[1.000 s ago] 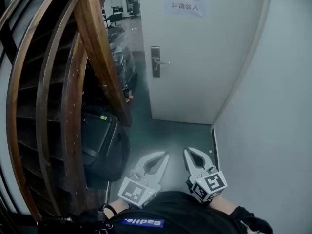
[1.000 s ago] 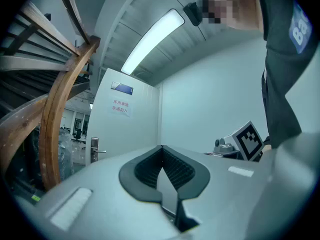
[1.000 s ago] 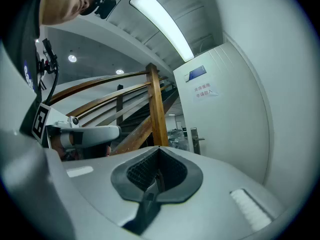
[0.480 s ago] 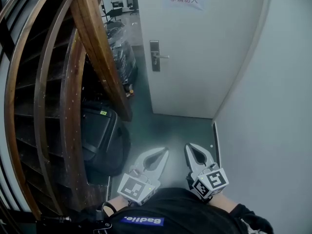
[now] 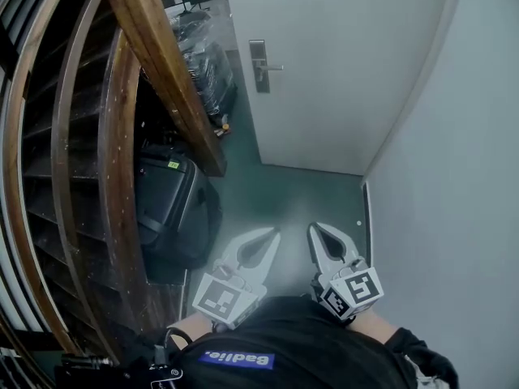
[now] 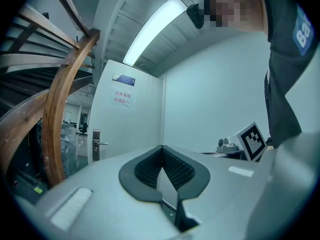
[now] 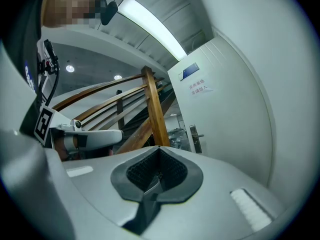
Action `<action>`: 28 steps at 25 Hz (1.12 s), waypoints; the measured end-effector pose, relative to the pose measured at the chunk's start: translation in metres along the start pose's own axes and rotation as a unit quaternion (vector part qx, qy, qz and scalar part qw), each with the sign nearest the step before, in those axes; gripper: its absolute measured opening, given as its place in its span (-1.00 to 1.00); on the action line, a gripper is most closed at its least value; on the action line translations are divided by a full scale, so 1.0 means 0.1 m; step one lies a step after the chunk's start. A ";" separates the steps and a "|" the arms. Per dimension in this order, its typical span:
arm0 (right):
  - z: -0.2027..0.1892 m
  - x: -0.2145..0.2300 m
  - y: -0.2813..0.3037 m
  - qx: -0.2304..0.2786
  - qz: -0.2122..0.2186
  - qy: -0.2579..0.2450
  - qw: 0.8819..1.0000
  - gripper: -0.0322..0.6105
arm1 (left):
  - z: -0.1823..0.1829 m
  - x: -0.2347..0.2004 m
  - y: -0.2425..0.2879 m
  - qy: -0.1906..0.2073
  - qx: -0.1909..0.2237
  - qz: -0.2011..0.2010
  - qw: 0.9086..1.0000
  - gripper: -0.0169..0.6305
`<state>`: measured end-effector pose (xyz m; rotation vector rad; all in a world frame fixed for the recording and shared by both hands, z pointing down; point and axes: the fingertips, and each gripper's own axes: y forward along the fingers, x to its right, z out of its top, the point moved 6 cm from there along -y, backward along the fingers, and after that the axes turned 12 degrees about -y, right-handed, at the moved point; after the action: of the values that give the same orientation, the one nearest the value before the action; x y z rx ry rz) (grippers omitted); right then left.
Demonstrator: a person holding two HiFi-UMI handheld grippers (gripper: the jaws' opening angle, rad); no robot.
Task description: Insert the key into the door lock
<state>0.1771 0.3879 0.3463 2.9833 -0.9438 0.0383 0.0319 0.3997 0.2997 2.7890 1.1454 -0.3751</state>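
**Door lock.** The door lock (image 5: 258, 66) is a tall, narrow metal plate with a lever handle (image 5: 274, 68) pointing right. It sits at the left edge of the white door (image 5: 349, 71), at the far end of the scene. A paper notice (image 6: 122, 97) is fixed to the door above lock level. The door stands ajar, and a lit room shows past its left edge.

**Jaws.** The left gripper (image 5: 274, 233) and the right gripper (image 5: 312, 227) are held side by side, close to the person's body and well apart from the lock. Both point toward the door. Both pairs of jaws are clenched tip to tip. Whether a key sits between either pair cannot be told.

**Surroundings.**
- The floor (image 5: 276, 201) is dull green-grey.
- A plain pale wall (image 5: 454, 177) runs along the right side, from near to far.
- On the left, a curved wooden staircase (image 5: 162, 63) slants down toward the door's foot.
- A black case (image 5: 166, 209) lies beneath the staircase.
- Plastic-wrapped goods (image 5: 212, 71) are stacked farther back.
- A strip light (image 6: 155, 29) runs along the ceiling.

**Clearance.** A bare strip of floor lies between the case and the right wall, leading from the grippers to the door.
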 end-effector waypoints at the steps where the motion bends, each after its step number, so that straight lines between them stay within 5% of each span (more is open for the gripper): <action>1: -0.01 0.05 0.00 0.000 0.004 0.000 1.000 -0.89 | -0.01 0.02 0.04 0.000 -0.001 0.004 1.000 -0.89; 16: -0.15 0.50 0.13 -0.013 0.041 0.012 0.999 -0.89 | -0.09 0.00 0.45 0.000 -0.007 0.047 0.999 -0.89; 28: -0.16 0.49 1.40 -0.030 0.006 -0.017 0.999 -0.89 | 0.18 -1.36 0.67 -0.010 0.018 0.019 1.000 -0.89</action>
<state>0.1365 0.2457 0.3638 2.9328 -0.9485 -0.0407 -0.0177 0.2559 0.3187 2.8265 1.0911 -0.4222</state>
